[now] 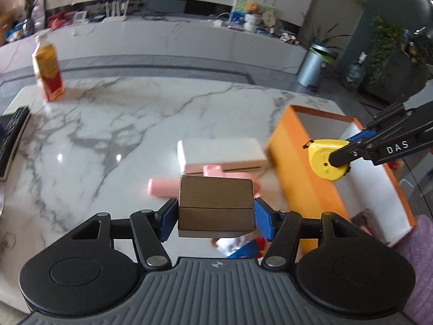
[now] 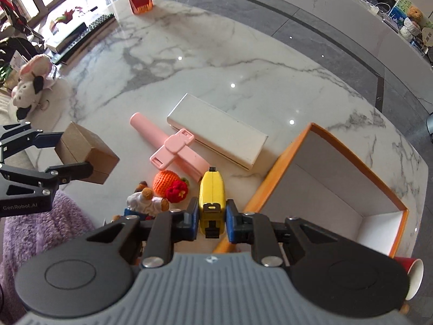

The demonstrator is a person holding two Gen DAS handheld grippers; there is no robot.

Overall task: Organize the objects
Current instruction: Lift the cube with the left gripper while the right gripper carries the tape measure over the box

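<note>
Between your left gripper's [image 1: 216,216] blue pads sits the brown box [image 1: 216,205], clamped above the marble table [image 1: 108,124]. Right wrist view: your right gripper [image 2: 212,219] clamps the yellow tape measure [image 2: 212,197], beside the orange box [image 2: 338,189].

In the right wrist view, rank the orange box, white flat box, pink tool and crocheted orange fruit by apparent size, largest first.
1. orange box
2. white flat box
3. pink tool, about as long as the white box but slimmer
4. crocheted orange fruit
</note>
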